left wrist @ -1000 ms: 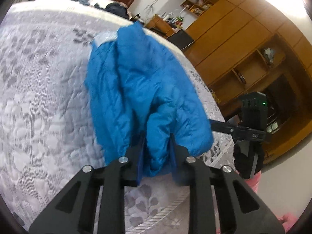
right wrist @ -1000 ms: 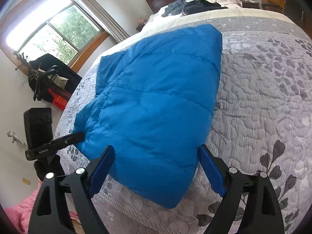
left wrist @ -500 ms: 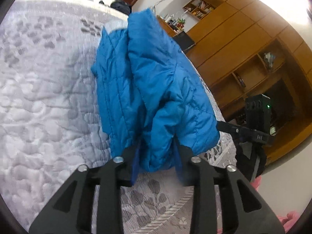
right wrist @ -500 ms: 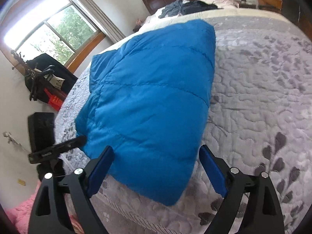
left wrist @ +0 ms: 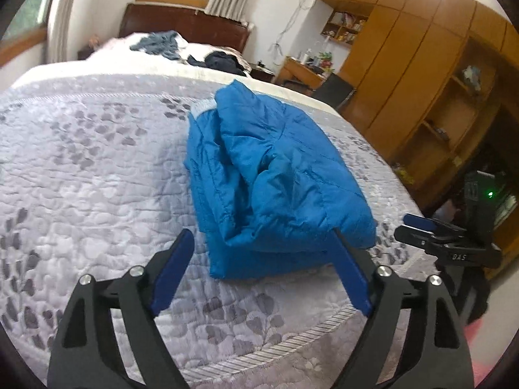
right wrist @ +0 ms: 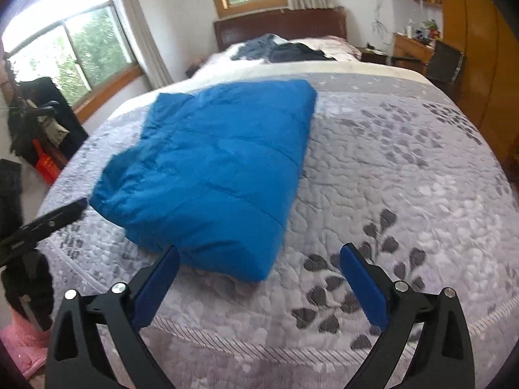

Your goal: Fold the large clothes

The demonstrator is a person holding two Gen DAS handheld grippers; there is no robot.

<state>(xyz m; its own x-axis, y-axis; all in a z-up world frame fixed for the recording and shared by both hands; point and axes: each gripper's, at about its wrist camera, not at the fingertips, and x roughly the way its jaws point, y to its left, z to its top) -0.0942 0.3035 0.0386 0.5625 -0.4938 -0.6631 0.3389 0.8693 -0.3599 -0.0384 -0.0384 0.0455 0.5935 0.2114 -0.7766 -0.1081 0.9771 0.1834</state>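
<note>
Bed: grey floral quilt, folded blue jacket laid on it | wooden wardrobes noted | left claw, right claw: both held agape, empty

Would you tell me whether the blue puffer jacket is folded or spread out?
Folded: the blue puffer jacket lies as a compact layered bundle on the quilted bedspread, stacked edges showing, neither gripper holding it.

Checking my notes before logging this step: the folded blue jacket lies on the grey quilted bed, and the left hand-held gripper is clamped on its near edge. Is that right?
Not quite. The left hand-held gripper is open, its jaws spread and holding nothing, as the left wrist view shows. The folded blue jacket does lie on the grey quilted bed.
</note>
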